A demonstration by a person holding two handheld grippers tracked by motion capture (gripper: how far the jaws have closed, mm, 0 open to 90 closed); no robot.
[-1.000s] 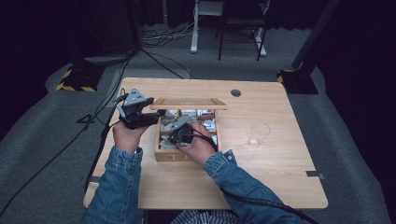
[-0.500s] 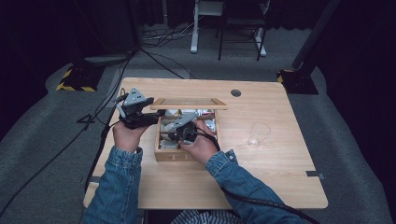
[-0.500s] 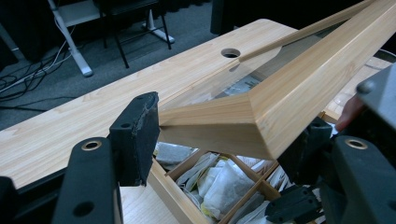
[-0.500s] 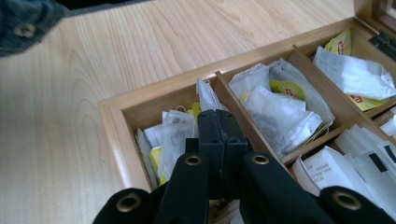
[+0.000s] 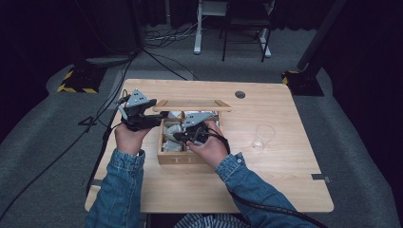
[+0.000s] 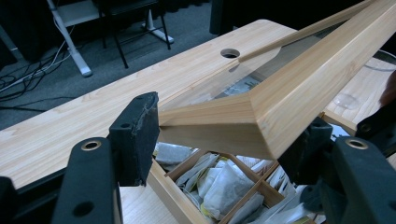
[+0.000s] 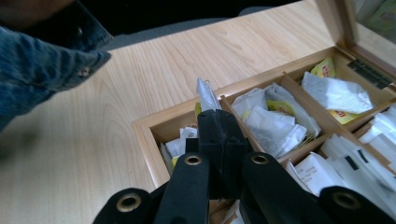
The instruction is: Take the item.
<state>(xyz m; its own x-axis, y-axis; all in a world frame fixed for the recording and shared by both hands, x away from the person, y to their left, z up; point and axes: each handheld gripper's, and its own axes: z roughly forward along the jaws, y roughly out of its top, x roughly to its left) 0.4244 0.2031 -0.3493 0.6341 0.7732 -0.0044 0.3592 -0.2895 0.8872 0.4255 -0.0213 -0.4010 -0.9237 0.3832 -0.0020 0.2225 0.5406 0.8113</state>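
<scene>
A wooden tea box (image 5: 183, 159) stands on the table, its compartments full of paper tea bags (image 7: 273, 126). Its glass-paned lid (image 5: 192, 105) is raised, and my left gripper (image 5: 157, 115) is shut on the lid's left corner. In the left gripper view the pads (image 6: 140, 135) pinch that lid frame (image 6: 289, 98) with the left gripper (image 6: 224, 126) over the open box. My right gripper (image 5: 179, 137) hovers over the box's left compartments. Its jaws (image 7: 217, 119) are pressed together on a white tea bag (image 7: 205, 95) that sticks up past the tips.
A clear glass cup (image 5: 263, 135) stands on the wooden table (image 5: 285, 180) to the right of the box. A cable hole (image 5: 240, 94) is near the far edge. Denim sleeves come in from the front. Chair legs and cables lie on the floor beyond.
The right gripper has risen a little from the left compartment with the tea bag pinched in it. The left gripper and the lid have kept still.
</scene>
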